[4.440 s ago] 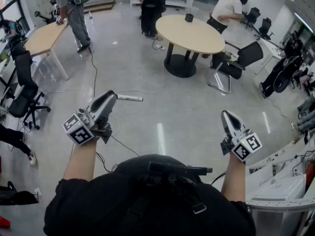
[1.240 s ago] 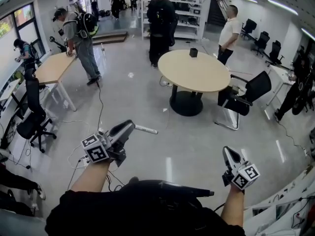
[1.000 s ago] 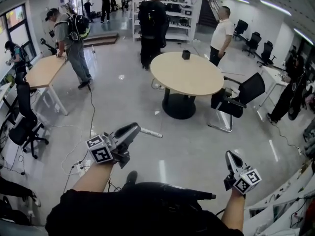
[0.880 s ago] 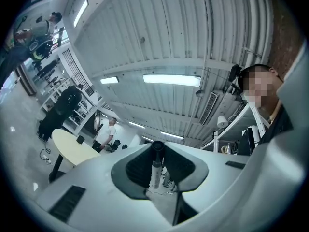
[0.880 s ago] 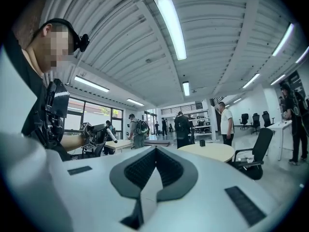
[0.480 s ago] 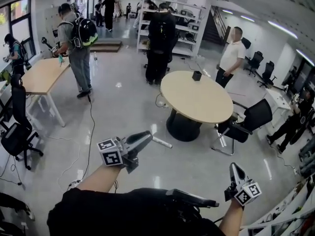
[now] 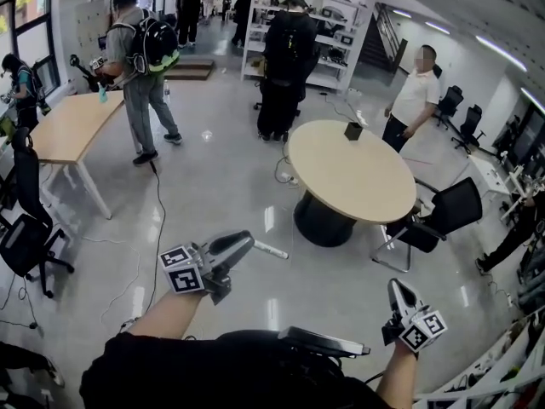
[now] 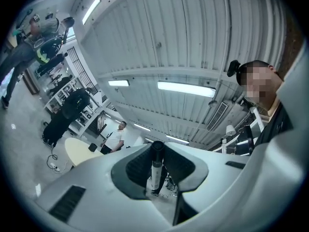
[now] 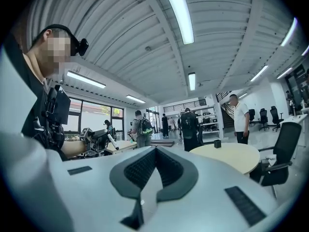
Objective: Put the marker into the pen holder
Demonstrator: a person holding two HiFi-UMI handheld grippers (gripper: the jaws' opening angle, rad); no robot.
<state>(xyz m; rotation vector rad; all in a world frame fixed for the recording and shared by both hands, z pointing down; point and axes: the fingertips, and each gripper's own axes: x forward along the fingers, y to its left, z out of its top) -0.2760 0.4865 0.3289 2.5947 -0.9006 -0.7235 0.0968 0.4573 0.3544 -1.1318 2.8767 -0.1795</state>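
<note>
Left gripper (image 7: 243, 242) has its jaws pinching the marker (image 7: 271, 250), which pokes out past the tips, up over the floor (image 7: 226, 190). Right gripper (image 7: 395, 287) is off to the lower right, jaws pressed together on nothing. Further out there's the round bench (image 7: 358, 181), with the black pen holder (image 7: 352, 130) near its far edge, well apart from the marker.
</note>
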